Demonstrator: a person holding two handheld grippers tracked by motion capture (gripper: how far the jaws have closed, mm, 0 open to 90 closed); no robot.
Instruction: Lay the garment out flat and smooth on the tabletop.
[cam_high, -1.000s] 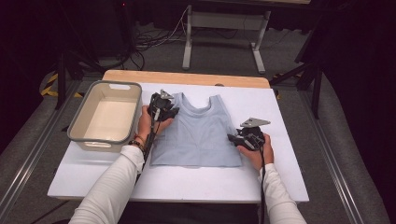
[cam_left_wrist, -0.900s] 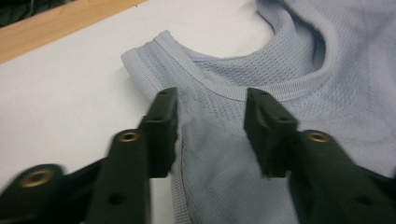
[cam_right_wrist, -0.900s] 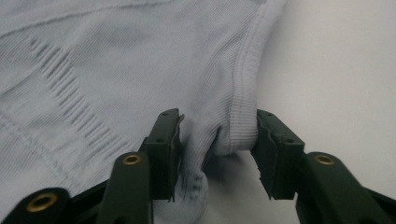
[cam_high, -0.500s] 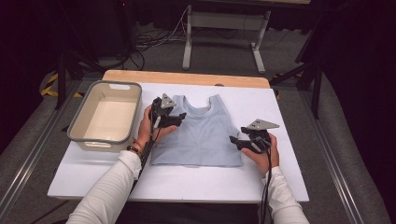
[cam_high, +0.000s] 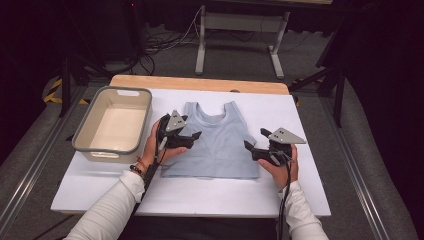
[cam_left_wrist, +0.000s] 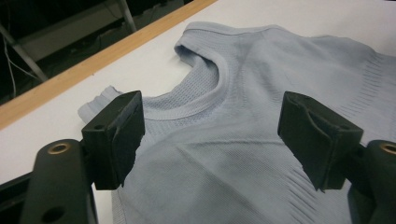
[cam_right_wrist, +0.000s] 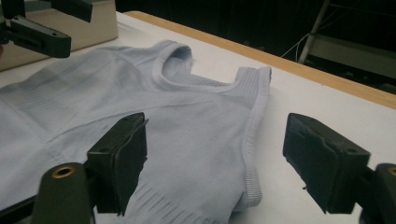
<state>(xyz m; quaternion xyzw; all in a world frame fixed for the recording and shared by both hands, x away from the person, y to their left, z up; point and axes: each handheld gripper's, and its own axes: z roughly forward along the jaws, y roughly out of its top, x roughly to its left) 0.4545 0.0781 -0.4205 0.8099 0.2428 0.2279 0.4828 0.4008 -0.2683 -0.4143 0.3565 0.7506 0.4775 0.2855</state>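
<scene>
Black padded fingers (cam_left_wrist: 116, 135) of the left gripper (cam_high: 192, 138) stand wide apart with nothing between them, poised above the left shoulder area of a pale blue knitted sleeveless top (cam_high: 215, 142). The right gripper (cam_high: 252, 148) likewise has its fingers (cam_right_wrist: 122, 156) spread wide and empty, straddling the top's right side edge near the armhole. The top lies flat, neckline away from the person, on the white surface (cam_high: 310, 130). A beige rectangular plastic bin with a grey rim (cam_high: 84, 138) sits just beside the left hand (cam_high: 156, 144).
</scene>
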